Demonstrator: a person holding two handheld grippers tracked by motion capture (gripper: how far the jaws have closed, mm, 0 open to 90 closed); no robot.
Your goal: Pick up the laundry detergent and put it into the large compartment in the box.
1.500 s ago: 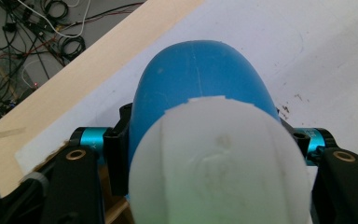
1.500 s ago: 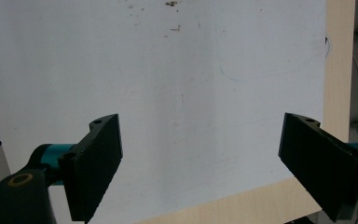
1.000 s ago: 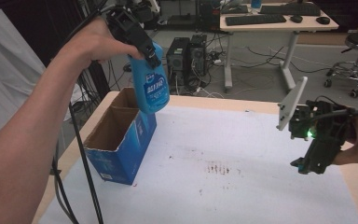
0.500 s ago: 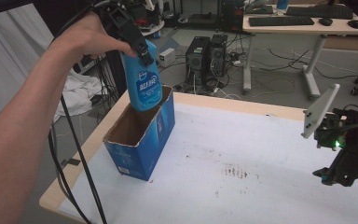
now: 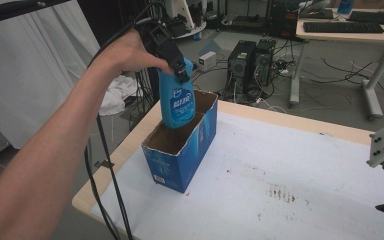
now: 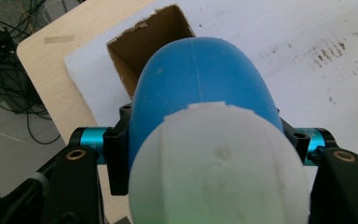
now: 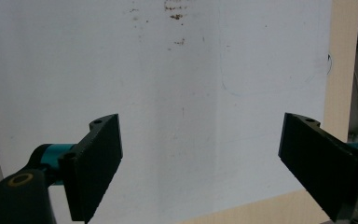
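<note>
Left tongs (image 5: 172, 52) clamped on blue bottle (image 5: 177, 102)

The blue bottle (image 5: 177, 102) (white label, white cap) hangs upright, its lower end dipped into the open box (image 5: 180, 150). The box is blue cardboard, standing near the table's left edge.

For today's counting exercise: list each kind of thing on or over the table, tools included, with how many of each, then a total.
Blue spray bottle: 1
Blue cardboard box: 1
Tools: 2, left tool and right tool
Total: 4
</note>
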